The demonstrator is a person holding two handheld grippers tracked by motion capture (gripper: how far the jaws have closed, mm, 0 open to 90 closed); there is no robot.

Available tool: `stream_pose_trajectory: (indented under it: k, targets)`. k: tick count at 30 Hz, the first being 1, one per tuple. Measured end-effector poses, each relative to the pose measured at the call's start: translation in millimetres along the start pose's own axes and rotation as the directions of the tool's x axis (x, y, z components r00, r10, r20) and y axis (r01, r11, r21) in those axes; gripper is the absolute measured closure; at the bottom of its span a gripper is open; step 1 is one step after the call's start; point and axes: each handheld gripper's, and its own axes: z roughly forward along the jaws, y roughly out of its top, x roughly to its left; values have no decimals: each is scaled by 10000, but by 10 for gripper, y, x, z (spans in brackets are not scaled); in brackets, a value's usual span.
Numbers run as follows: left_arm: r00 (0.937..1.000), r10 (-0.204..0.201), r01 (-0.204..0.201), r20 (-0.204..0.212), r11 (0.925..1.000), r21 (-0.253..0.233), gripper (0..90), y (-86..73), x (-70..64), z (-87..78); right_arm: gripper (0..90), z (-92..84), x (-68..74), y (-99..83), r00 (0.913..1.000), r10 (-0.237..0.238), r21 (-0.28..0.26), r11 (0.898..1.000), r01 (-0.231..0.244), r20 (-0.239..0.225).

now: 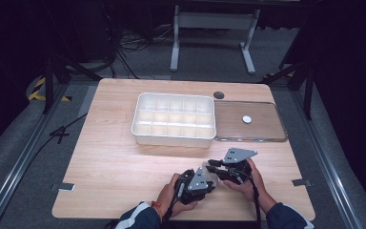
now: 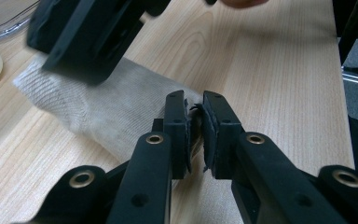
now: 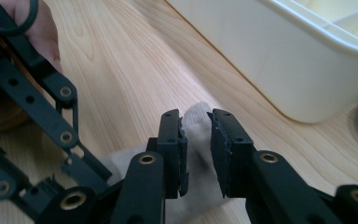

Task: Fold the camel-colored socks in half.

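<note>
Grey-white and soft, a sock [image 2: 107, 109] lies flat on the wooden table [image 1: 119, 157], close to the person's side, between the two hands. The left gripper [image 2: 194, 130] pinches one end of the sock, its black jaws squeezed tight with a bit of cloth bunched between them. The right gripper [image 3: 196, 149] sits over the other end. Its jaws stand a little apart with the sock's tip between them, and they do not seem to press on it.

Here is what I think could go wrong. The right jaws may close on too little cloth, since the rounded tip [image 3: 196, 116] pokes out just past them. Then the sock could slip free when the hands lift or fold it. The left grip holds a small bunch near the edge, so a hard pull from the other side could tug it out too. The two grippers are very close together, as the high view shows, so they could bump each other. If the sock is meant for the white box [image 1: 174, 119] with its little squares, it has to go up and over the wall. A loose, floppy sock could catch on the rim. The clear lid [image 1: 267, 129] lies just beside the box.
</note>
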Motion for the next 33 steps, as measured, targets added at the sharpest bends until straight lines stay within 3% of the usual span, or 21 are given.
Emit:
stream_pose_trajectory:
  k: [7, 14, 16, 18, 25, 33]
  targets:
    - [10000, 9, -9, -23, 10000, 4, 814, 3, 11, -1, 781, 185, -47, -16, 9995, 105, 525, 9985, -120, 286]
    - [10000, -8, 9, -45, 10000, 64, 814, 4, 8, 0, 790, 176, -155, -56, 9939, 467, 863, 9947, -554, 995]
    - [10000, 22, -22, -34, 10000, 30, 814, 2, 5, 7, 792, 139, -198, -63, 9880, 552, 913, 9934, -689, 1442]
    - [10000, 36, -36, -27, 10000, 67, 814, 3, 5, 5, 778, 68, -279, -78, 9814, 949, 802, 9907, -1095, 1669]
    - [10000, 17, -17, 6, 10000, 66, 814, 3, 7, 6, 651, -183, -257, -60, 9864, 1244, 180, 9917, -1271, 1074]
    - [10000, 35, -35, -26, 10000, 59, 814, 3, 4, 7, 520, -246, -138, -28, 9901, 1347, -54, 9909, -1346, 383]
